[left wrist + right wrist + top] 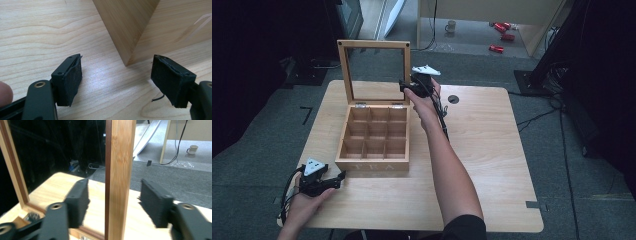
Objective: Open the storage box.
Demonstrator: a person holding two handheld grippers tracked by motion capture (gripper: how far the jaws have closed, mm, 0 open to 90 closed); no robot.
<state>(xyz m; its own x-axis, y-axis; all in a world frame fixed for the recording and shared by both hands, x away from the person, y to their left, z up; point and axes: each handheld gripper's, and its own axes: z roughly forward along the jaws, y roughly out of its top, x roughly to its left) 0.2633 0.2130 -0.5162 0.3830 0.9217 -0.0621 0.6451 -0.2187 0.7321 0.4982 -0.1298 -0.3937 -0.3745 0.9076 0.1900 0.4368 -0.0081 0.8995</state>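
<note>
A wooden tea box (372, 162) with several empty compartments stands on the table (492, 150), its glass-paned lid (343, 70) raised upright. My right gripper (408, 86) is at the lid's right edge. In the right gripper view its jaws (114, 183) straddle the lid's wooden frame (120, 157) with a gap on each side, so it is open. My left gripper (341, 177) rests low on the table near the box's front left corner. Its jaws (117, 60) stand wide apart with nothing between them, pointing at the box corner (125, 25).
A round cable hole (453, 99) sits in the table behind the box. On the floor beyond are a mug (451, 26) and red objects (502, 30). Bare tabletop stretches to the right of the box.
</note>
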